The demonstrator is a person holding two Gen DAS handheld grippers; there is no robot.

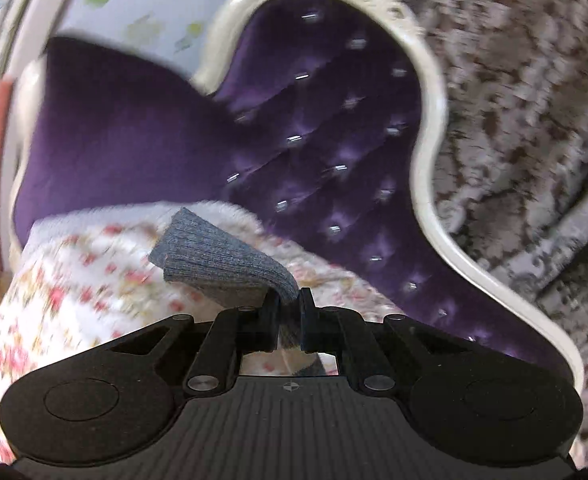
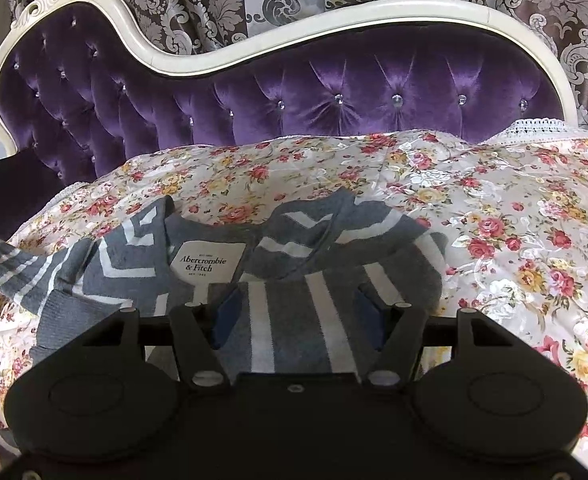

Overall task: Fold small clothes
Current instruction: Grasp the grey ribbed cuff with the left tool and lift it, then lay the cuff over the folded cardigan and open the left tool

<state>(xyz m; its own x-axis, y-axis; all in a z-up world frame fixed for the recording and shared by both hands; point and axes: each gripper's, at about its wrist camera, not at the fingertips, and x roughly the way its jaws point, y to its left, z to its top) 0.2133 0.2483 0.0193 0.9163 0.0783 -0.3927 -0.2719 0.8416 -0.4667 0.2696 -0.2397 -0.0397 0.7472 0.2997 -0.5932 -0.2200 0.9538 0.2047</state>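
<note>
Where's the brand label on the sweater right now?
Right wrist view: the label sits at the sweater's neckline on the floral cover, just left of the right gripper.

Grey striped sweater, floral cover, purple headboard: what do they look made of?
Grey-and-white striped sweater: ribbed knit, matte, likely cotton or wool; the ribbing shows on the cuff pinched in the left tongs. White floral bed cover: shiny woven fabric, satin-like sheen, with a lace edge. Purple tufted headboard: velvet-like pile, glossy highlights, crystal-looking buttons, and a cream painted frame, probably wood. The right tongs are open over the sweater.

L wrist cam tilted, close; R cam level, near; both share floral cover (image 1: 73, 280) & purple headboard (image 2: 334, 92).
</note>
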